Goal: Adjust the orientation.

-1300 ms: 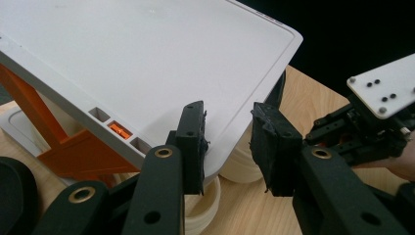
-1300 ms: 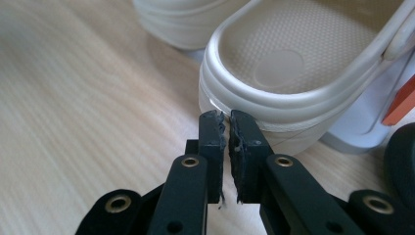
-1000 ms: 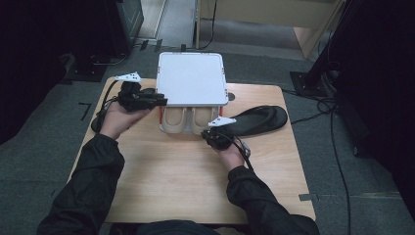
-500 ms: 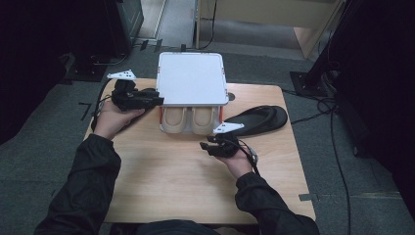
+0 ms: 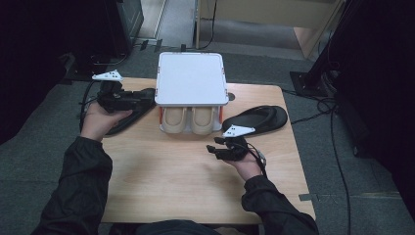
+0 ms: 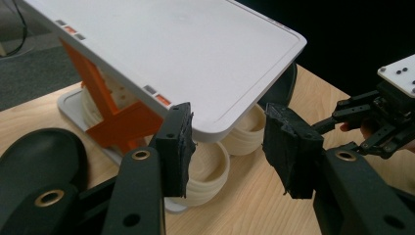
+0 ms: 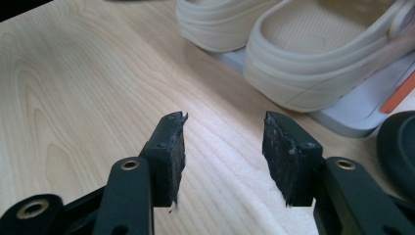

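Shoes (image 5: 191,120) sit side by side on the lower shelf of the white rack (image 5: 191,78), mid-surface (image 5: 161,181), heels toward you. Both claws stand apart with nothing between the pads: the left claw (image 5: 142,100) beside the rack's left edge, its jaws just opened, and the right claw (image 5: 211,149) in front of the shoes, likewise just opened. Back both straight off, clear of the orange brace (image 6: 117,125). Then go for a black insole (image 5: 257,119), gripping it near its edge.

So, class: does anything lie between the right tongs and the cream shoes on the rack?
Nothing visible does. Bare table lies between the open right tongs and the shoes on the rack.
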{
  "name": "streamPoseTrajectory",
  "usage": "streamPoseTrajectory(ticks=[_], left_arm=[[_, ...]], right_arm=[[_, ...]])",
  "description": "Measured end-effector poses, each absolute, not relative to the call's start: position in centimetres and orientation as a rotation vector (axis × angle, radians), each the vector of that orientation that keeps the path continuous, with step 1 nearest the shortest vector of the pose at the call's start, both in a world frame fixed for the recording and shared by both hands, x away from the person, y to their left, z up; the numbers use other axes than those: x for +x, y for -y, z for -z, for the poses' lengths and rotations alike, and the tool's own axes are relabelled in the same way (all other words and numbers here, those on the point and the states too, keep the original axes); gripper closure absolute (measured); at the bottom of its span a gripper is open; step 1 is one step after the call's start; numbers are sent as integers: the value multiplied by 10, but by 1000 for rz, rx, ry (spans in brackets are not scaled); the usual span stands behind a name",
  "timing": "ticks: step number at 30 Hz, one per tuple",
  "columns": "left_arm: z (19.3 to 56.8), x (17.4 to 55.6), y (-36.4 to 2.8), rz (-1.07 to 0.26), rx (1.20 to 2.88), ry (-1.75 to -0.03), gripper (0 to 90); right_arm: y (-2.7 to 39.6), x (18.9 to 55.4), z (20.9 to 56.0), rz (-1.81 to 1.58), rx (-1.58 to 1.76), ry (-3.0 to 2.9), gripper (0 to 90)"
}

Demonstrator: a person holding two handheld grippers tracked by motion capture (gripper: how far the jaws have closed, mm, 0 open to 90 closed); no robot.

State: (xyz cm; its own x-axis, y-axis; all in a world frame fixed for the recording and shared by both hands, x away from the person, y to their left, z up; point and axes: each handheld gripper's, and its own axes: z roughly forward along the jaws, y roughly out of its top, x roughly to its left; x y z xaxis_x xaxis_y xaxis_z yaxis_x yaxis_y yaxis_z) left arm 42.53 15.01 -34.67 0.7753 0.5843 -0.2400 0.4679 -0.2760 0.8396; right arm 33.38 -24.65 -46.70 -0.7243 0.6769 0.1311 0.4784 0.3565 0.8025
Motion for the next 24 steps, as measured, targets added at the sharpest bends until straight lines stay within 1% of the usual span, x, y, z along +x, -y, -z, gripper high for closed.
streamPoseTrajectory(ticks=[10, 12, 19, 24], left_arm=[[357, 419, -180, -188, 1904, -884, 542], [361, 419, -186, -197, 1903, -903, 542], [378, 421, -201, -204, 1900, -972, 542], [397, 424, -207, -207, 1906, -1001, 543]], right_arm=[[239, 347, 472, -1296, 1037, -2433, 510], [238, 350, 473, -1296, 1045, -2440, 499], [230, 355, 473, -1315, 1032, -2457, 499], [226, 356, 473, -1312, 1021, -2470, 500]])
